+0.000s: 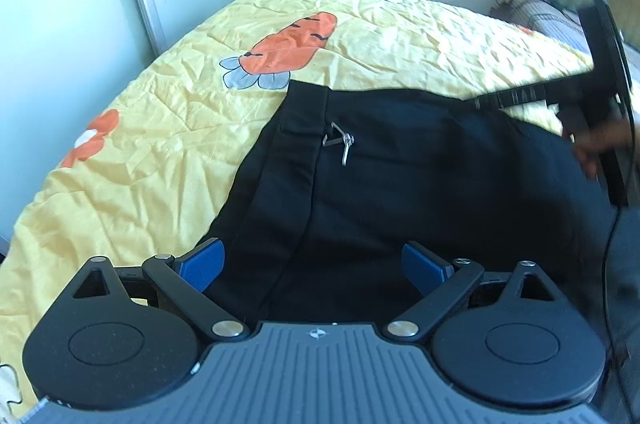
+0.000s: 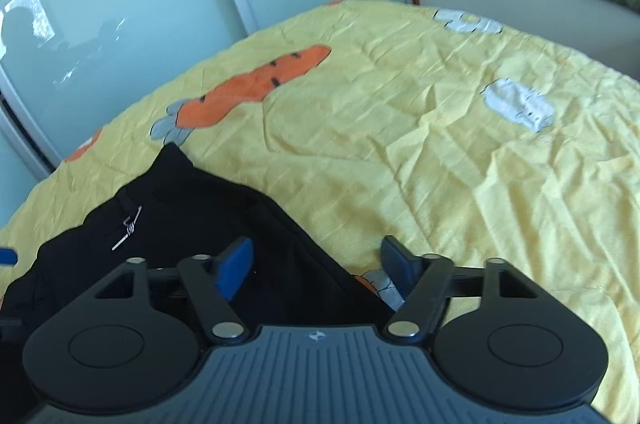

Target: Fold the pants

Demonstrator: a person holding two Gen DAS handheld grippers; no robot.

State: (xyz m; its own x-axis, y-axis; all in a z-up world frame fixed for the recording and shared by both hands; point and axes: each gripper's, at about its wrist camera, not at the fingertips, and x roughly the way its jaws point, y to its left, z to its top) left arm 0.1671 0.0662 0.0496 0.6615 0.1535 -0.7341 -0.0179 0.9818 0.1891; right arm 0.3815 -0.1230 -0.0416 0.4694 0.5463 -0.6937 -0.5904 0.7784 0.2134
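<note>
Clearly one yellow bedspread (image 2: 460, 152) covers the bed, and on it lies one pair of black pants (image 1: 400, 184), waistband and metal clasp (image 1: 343, 141) facing up. They look partly folded, maybe lengthwise; further folds seem left. Two tools hover above: the left gripper (image 1: 314, 262) and right gripper (image 2: 316, 266), both spread wide, holding nothing.

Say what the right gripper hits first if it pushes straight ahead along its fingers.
Probably the black pants' right edge, which lies between the open fingers of the right gripper; just beyond is bare yellow bedspread. Height above the fabric is unclear.
</note>
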